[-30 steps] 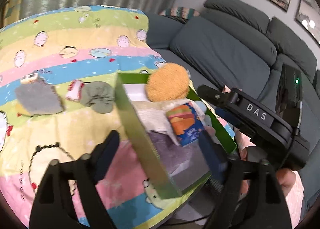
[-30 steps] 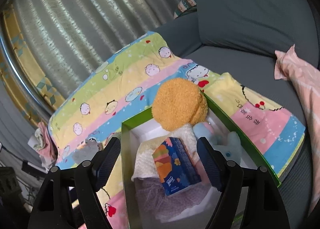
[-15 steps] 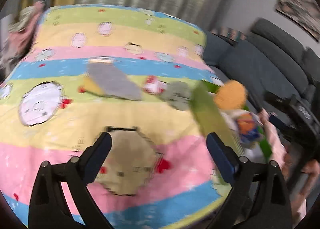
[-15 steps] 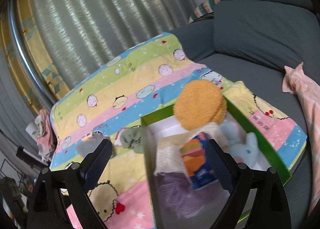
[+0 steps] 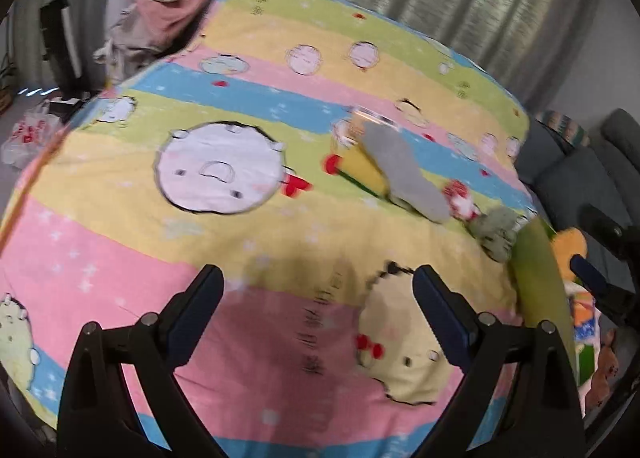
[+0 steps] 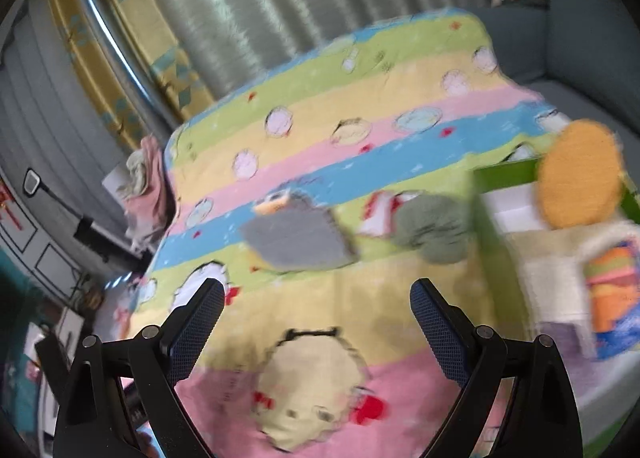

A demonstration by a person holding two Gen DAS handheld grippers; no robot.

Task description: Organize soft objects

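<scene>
A grey cloth [image 5: 404,173] [image 6: 296,238] and a green crumpled cloth [image 5: 494,232] [image 6: 432,225] lie on the striped cartoon blanket [image 5: 240,258] [image 6: 360,298]. Between them sits a small red-and-white item [image 5: 460,197] [image 6: 380,213]. A green box [image 5: 540,278] [image 6: 504,173] at the right holds an orange plush [image 6: 578,173] [image 5: 566,248], a tissue pack [image 6: 612,286], white and purple cloths. My left gripper [image 5: 318,310] is open and empty above the blanket. My right gripper [image 6: 316,318] is open and empty, in front of the grey cloth.
A pile of pink and beige clothes [image 5: 160,5] [image 6: 146,185] lies at the blanket's far left edge. Curtains [image 6: 260,17] hang behind. A grey sofa [image 5: 592,177] [image 6: 580,37] stands at the right. The other gripper's black body [image 5: 612,258] shows by the box.
Both grippers swung left, away from the box and over the blanket. The box moved to the right edge of both views. The grey and green cloths now lie ahead of the right gripper.
</scene>
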